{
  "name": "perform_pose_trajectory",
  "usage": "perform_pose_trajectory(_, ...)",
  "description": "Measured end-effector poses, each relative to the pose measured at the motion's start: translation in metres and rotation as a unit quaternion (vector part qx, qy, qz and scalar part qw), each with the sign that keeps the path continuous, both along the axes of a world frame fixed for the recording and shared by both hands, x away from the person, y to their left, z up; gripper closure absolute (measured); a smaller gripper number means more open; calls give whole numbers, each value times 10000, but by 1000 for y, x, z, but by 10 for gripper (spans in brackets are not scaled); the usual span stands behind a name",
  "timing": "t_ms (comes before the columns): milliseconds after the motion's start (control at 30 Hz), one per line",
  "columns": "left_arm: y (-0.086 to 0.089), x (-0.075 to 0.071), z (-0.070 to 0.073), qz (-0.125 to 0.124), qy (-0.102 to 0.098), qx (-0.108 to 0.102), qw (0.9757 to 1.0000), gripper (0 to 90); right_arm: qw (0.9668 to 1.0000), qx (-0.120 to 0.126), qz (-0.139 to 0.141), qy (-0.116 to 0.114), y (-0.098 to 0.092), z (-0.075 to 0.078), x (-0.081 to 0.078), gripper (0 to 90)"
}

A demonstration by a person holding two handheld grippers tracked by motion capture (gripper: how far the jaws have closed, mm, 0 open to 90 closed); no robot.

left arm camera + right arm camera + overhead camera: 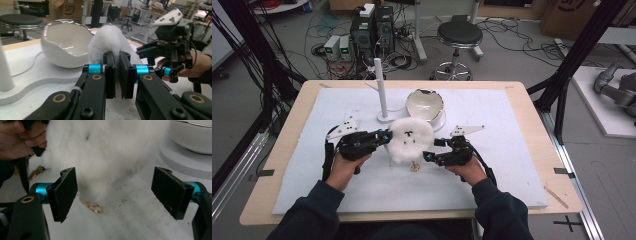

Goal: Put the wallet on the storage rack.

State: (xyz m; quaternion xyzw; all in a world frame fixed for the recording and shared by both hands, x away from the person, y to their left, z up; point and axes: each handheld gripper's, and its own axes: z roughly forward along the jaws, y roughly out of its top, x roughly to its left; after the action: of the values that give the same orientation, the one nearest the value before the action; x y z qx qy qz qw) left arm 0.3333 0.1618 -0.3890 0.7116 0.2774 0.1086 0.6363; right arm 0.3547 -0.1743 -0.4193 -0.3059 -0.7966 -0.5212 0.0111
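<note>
Fluffy keychain: left gripper pinches fur at 9 o'clock; right gripper, jaws spread, should prob. close on gold ring.

Your high view sits above your side of the surface, looking forward and down, with the lab floor beyond; your left view rides low on the left tongs, close behind the white fluffy ball, facing across to the right tongs; your right view hugs the same ball from the opposite side; all three share that ball and the white bowl.
</note>
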Motion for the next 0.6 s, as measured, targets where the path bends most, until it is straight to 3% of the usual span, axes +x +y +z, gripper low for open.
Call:
perform_pose_trajectory(100,-5,-1,-2,-88,34,94,9999,838,10000,25,52,43,0,-1,1,356)
perform_pose_trajectory(133,-6,-1,-3,-112,51,115,9999,837,10000,-30,19,18,-3,1,1,549)
perform_pose_trajectory(167,-7,0,-4,-154,128,238,9995,836,10000,-38,-9,-4,-6,2,2,611)
perform_pose_trajectory(200,-7,0,-4,-154,128,238,9995,834,10000,-38,-9,-4,-6,2,2,611)
perform_pose_trajectory(233,-10,1,-8,-219,277,472,9983,830,9999,33,-117,-88,-13,6,2,736)
perform_pose_trajectory(333,-13,2,-12,-334,459,732,9957,817,9987,-72,-277,-431,-19,12,-1,771)
perform_pose_trajectory(367,-17,4,-16,-354,664,1023,9919,812,9981,-118,-310,-513,-20,13,-1,774)
perform_pose_trajectory(400,-18,5,-18,-382,764,1166,9895,805,9976,-145,-335,-587,-21,14,-2,777)
perform_pose_trajectory(433,-18,5,-18,-382,764,1166,9895,792,9970,-165,-361,-667,-21,15,-3,779)
perform_pose_trajectory(467,-19,6,-21,-366,865,1338,9865,754,9961,-187,-378,-779,-22,17,-3,780)
perform_pose_trajectory(533,-18,7,-21,-273,849,1359,9867,620,9954,-208,-327,-874,-22,20,-5,781)
perform_pose_trajectory(600,-10,9,-17,-57,685,1096,9916,570,9943,-294,-277,-987,-21,23,-7,781)
